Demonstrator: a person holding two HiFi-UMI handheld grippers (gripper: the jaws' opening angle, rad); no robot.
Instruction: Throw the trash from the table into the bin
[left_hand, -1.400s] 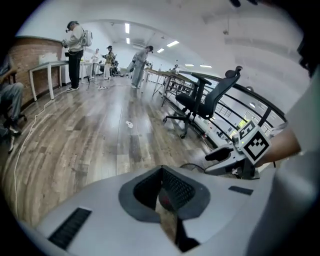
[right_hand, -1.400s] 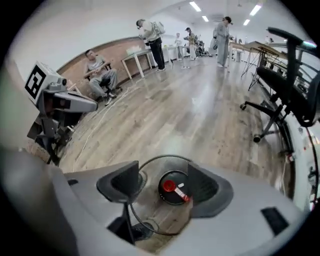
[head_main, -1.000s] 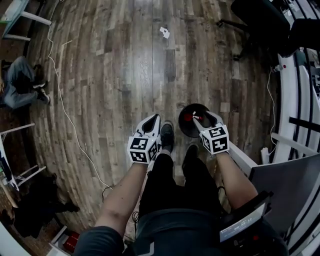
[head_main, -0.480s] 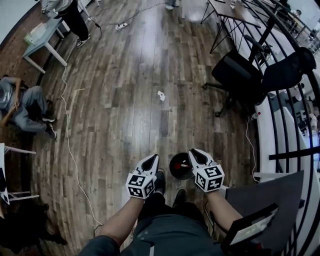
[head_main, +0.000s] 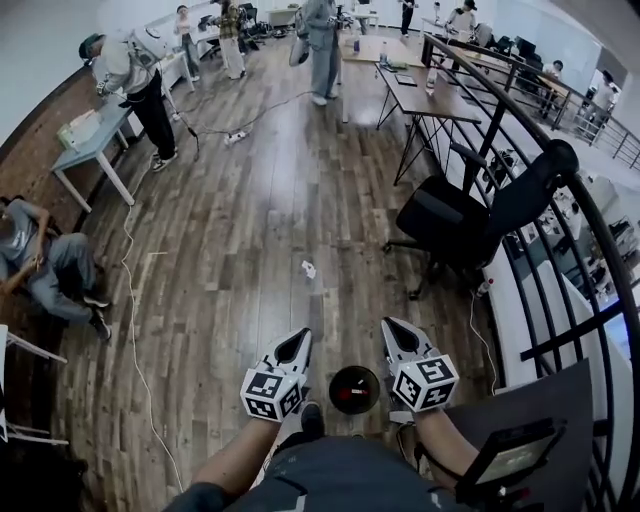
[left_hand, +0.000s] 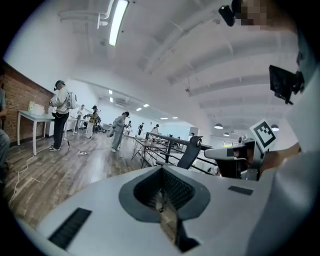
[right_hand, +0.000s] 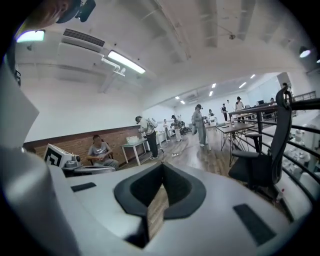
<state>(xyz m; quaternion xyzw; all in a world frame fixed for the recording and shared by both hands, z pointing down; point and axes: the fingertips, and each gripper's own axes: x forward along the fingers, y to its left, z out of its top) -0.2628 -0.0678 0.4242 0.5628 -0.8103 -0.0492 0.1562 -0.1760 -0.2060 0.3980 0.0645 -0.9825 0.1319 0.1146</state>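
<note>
The left gripper (head_main: 299, 337) is held out over the floor with its jaws together and nothing between them, as the left gripper view (left_hand: 161, 173) confirms. Ahead of it and well apart, a small white scrap (head_main: 308, 268) lies on the wooden floor; whether it counts as the task's trash I cannot tell. The black bin (head_main: 334, 388) stands on the floor below and between the two grippers, close to the person's feet, with something red inside. The right gripper (head_main: 388, 326) points the same way, and its jaws have just been closing and now meet on nothing (right_hand: 162, 168). To the right, the dark table (head_main: 575, 395) shows only a corner, and no trash can be seen on that part. This looks like the gap between one drop and the next pick. To do it well, I would turn toward the table, open one gripper before reaching and come at the next piece from above. I would close squarely so it cannot slip, then release only once directly over the bin's mouth.
</note>
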